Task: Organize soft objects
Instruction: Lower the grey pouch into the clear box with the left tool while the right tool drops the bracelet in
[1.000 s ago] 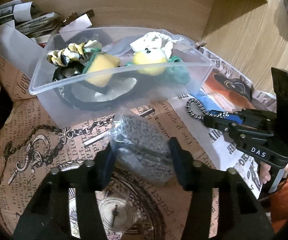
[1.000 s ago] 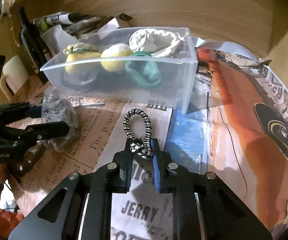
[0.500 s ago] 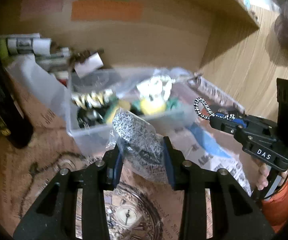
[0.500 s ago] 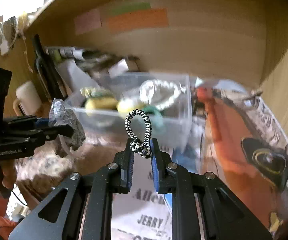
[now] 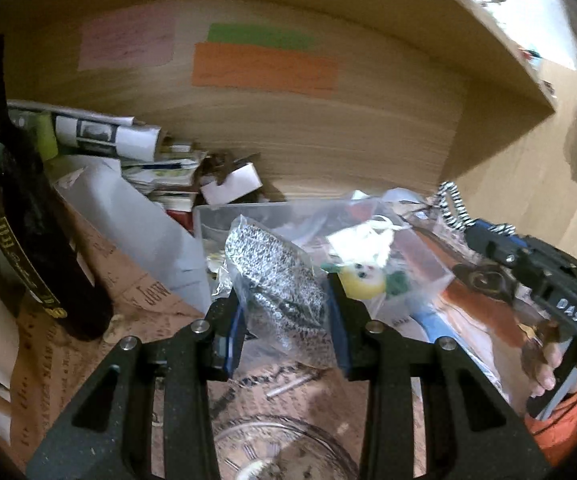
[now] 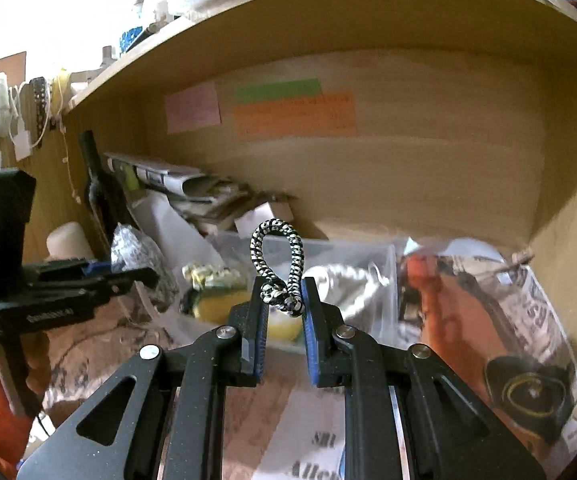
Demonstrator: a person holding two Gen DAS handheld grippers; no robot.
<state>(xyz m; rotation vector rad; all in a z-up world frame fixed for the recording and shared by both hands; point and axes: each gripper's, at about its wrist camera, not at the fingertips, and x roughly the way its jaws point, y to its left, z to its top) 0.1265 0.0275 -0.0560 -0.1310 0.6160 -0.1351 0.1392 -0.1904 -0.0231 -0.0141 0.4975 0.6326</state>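
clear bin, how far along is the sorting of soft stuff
Already done: the clear bin holds a yellow plush and white cloth. In hand: the left gripper grips a bagged grey scrubber; the right gripper pinches a black-and-white cord loop, both lifted near the bin. Left: dropping both inside.
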